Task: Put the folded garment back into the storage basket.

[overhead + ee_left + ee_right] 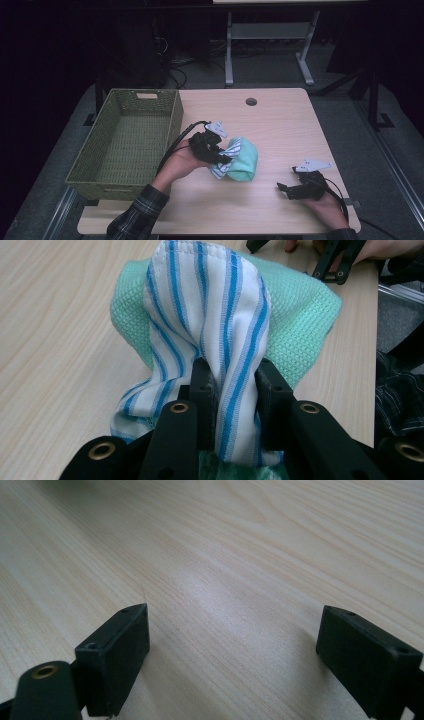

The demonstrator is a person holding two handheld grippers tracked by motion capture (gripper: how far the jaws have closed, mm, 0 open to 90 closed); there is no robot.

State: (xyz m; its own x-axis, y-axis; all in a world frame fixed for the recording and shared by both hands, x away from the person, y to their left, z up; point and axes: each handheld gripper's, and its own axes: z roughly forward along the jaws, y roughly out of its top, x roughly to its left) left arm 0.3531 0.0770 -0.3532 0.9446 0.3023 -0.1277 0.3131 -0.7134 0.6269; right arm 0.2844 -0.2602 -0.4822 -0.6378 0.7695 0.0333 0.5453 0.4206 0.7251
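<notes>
A white cloth with blue stripes point(210, 305) is pinched between the jaws of my left gripper point(234, 385), which is shut on a fold of it. A mint green waffle cloth point(300, 315) is bunched behind and under the striped one. In the high view the left gripper point(220, 155) sits mid-table with the striped cloth point(231, 150) and the green cloth point(245, 161) bundled at its tip, just right of the basket. My right gripper point(285, 189) rests near the table's front right, apart from the cloths. Its jaws point(235, 645) stand wide open over bare wood.
An olive green woven basket point(172, 122) stands at the table's left side, with no contents visible in it. The light wooden table point(280, 125) has a round cable hole point(251, 101) at the back. A grey desk frame stands on the floor beyond.
</notes>
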